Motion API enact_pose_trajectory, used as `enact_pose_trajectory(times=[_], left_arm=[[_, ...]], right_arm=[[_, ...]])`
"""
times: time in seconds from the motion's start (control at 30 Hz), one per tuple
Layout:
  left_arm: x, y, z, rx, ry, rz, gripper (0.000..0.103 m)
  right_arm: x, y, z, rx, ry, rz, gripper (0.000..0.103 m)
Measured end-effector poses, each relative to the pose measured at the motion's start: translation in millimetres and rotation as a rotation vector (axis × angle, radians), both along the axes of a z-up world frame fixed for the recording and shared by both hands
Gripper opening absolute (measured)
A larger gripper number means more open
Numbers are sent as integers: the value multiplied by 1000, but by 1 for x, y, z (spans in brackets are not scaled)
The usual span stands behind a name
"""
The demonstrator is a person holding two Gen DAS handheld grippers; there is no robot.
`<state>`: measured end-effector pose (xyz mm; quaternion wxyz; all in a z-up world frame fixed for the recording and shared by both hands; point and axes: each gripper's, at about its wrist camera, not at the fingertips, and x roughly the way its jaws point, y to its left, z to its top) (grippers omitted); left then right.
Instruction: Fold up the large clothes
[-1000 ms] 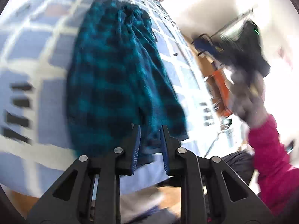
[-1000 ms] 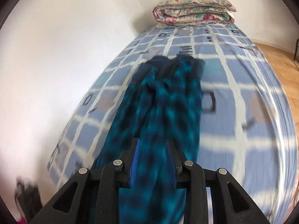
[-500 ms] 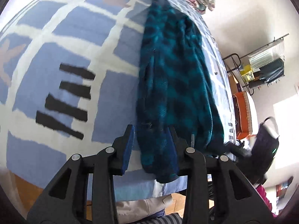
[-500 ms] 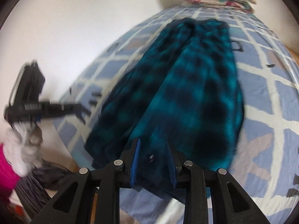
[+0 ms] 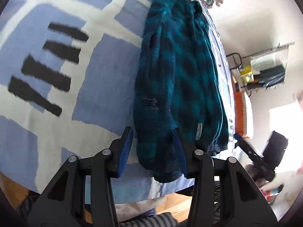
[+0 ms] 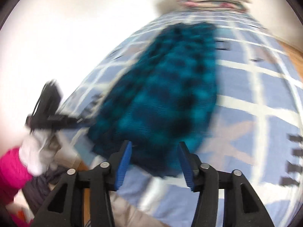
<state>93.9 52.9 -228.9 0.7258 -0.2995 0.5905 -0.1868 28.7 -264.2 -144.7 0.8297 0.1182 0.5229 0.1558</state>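
A teal and black plaid fleece garment [image 5: 180,79] lies lengthwise on the bed, its near hem hanging over the bed's edge. My left gripper [image 5: 153,147] is open, its jaws on either side of the hem's near corner without closing on it. In the right wrist view the same garment [image 6: 166,98] is blurred. My right gripper [image 6: 154,158] is open and empty, just short of the garment's near edge. The left gripper [image 6: 56,121] also shows at the left of the right wrist view, and the right gripper [image 5: 263,160] shows at the lower right of the left wrist view.
The bed has a blue and white checked sheet [image 5: 56,98] with black bar marks. A folded floral quilt [image 6: 212,0] lies at the far end. A white wall runs along one side. A rack with items [image 5: 265,70] and an orange object [image 5: 240,113] stand beyond the bed.
Both grippers have opened wider and come down to the garment's near hem at the bed's edge. The right view has swung and is blurred by motion.
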Motion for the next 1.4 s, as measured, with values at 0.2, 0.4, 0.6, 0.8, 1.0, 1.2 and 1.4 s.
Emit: enact_pose_trajectory(times=[0.2,0.4,0.6,0.8,1.0,1.2,1.4], left_arm=[[-1,-3,-8,-62,23,17,44],[1,-22,-4,-14,-9,-33,44],[-4,-24,14,-37,-61,-36,15],[-12,-27,18,8,-93,-31,16],[-13,-30,-2,4,-23,-30,47],[-12,-44,5,50,-70,-98,22],[-11,-29,28,-141,-65,-22,14]], right_arm=[[9,-29,-46,184,159,-76,58],[23,-22,-69,262,218,-54,51],[23,-21,-71,377,234,-42,11],[16,-30,-61,370,206,-49,11],[20,-16,-73,291,226,-17,47],[29,-6,-84,370,268,11,28],[27,-19,-78,547,252,-29,18]])
